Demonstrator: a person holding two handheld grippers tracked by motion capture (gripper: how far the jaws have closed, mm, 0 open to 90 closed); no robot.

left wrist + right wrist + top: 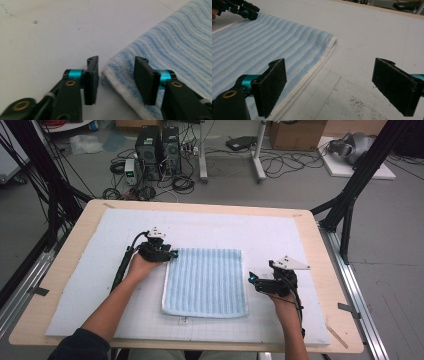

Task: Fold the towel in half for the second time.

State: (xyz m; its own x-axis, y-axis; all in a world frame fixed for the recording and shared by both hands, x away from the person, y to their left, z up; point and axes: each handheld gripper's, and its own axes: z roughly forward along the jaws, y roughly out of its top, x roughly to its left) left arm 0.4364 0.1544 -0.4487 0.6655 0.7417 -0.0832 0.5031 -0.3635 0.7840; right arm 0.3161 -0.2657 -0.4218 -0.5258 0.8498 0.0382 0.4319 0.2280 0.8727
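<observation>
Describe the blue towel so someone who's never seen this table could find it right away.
On the wooden table lies a white foam mat. At its middle, between the left gripper and right gripper, lies the folded light-blue ribbed towel, the one soft, striped thing there.

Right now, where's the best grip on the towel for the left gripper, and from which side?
Probably its far-left corner, coming in from the left over the bare mat. The towel lies flat and folded, so only the layered edges give the jaws something to pinch. The left gripper already straddles that corner, jaws not yet pressing.
</observation>
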